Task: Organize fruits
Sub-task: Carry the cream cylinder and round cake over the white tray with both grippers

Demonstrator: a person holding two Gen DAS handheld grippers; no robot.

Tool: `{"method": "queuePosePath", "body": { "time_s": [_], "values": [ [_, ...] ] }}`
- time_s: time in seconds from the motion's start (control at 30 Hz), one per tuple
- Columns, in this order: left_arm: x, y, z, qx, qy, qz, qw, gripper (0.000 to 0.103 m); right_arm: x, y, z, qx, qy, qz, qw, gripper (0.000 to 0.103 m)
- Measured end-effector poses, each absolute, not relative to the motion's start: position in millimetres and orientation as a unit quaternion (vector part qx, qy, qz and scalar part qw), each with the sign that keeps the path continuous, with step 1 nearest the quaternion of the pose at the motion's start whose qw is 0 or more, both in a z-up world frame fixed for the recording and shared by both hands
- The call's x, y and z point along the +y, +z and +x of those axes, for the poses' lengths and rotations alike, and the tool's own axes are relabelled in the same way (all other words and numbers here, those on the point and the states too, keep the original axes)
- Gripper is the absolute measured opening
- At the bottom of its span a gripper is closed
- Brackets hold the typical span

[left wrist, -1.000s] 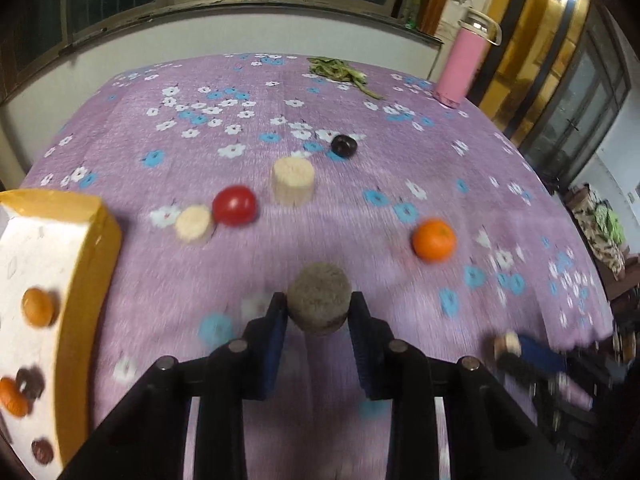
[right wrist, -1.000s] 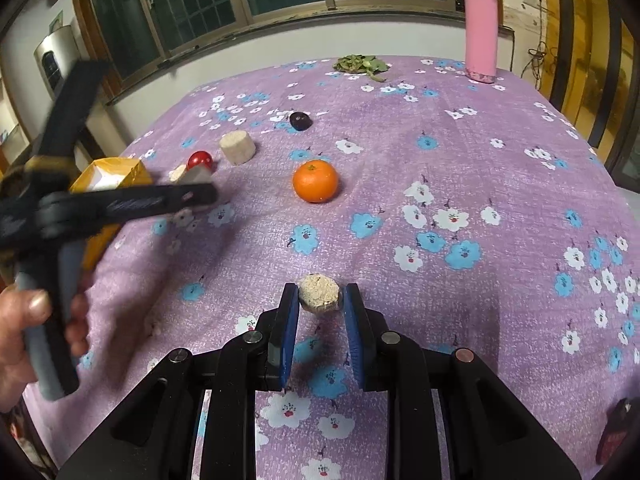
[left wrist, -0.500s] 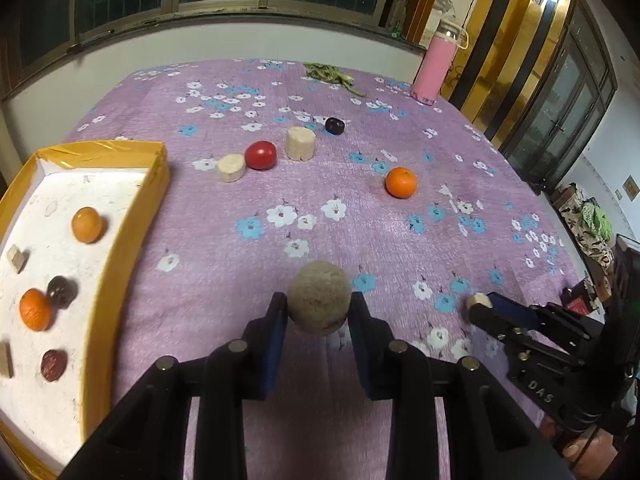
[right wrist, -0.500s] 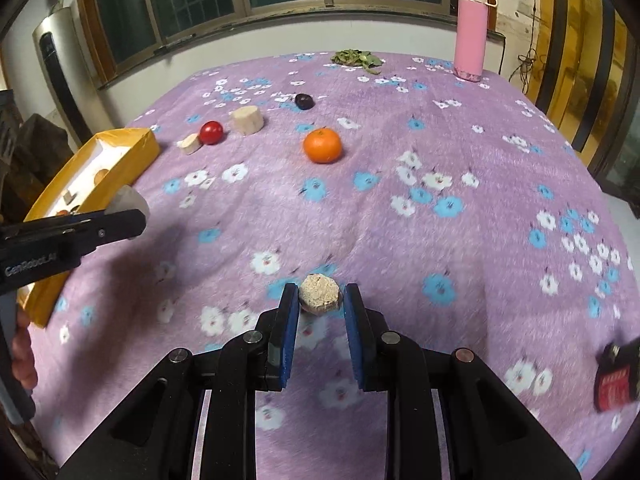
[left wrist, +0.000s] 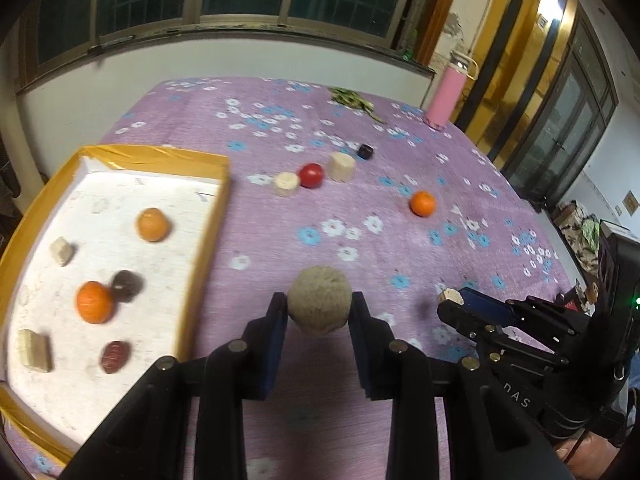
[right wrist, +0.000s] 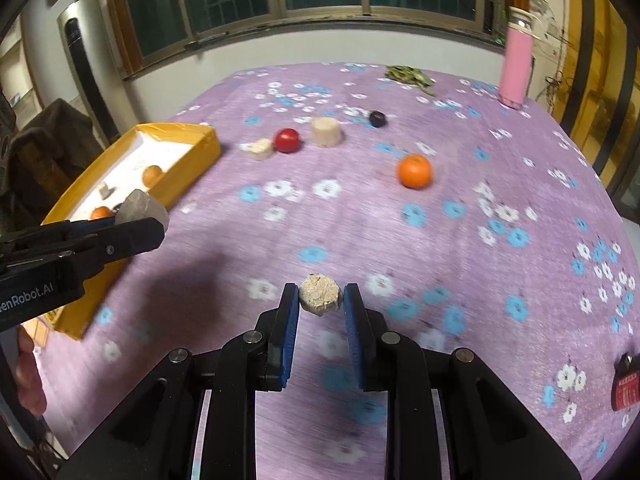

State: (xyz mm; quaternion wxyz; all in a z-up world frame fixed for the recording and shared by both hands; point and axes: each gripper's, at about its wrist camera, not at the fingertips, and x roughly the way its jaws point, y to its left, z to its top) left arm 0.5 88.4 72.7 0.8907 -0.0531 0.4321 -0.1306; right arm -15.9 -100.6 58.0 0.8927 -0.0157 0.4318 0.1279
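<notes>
Left gripper (left wrist: 319,312) pinches a large tan ball (left wrist: 320,299) between its blue pads, held above the purple flowered cloth (left wrist: 360,208), just right of the yellow tray (left wrist: 208,240). Right gripper (right wrist: 320,300) pinches a smaller tan lump (right wrist: 320,295) between its pads, also clear of the cloth. The tray's white floor carries two oranges, two dark fruits and tan blocks, blurred. Loose on the cloth beyond: a pale slice (left wrist: 287,184) just beside a red fruit (left wrist: 311,175), a pale cylinder (left wrist: 341,166) next to that, a dark fruit (left wrist: 365,151) further back, and an orange (left wrist: 422,203) apart to the right. A pink bottle (left wrist: 446,98) stands upright at the far edge, with green leaves (left wrist: 352,98) near it. In the right wrist view the left gripper shows side-on at the tray's near corner.
</notes>
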Motion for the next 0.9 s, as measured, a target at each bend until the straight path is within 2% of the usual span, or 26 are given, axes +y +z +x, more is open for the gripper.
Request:
{"method": "queuePosePath", "body": {
  "time_s": [0.4,0.9],
  "values": [
    [166.4,79.0,8.9,0.427,-0.078,-0.086,0.897,0.033,-30.5,72.5,5.1,0.419,0.176,-0.031,0.890,0.022],
    [249.2,75.0,62.1,0.431,-0.008,-0.087,0.898,0.033,64.2,87.7,85.0,0.418,0.226,-0.018,0.880,0.022]
  ]
}}
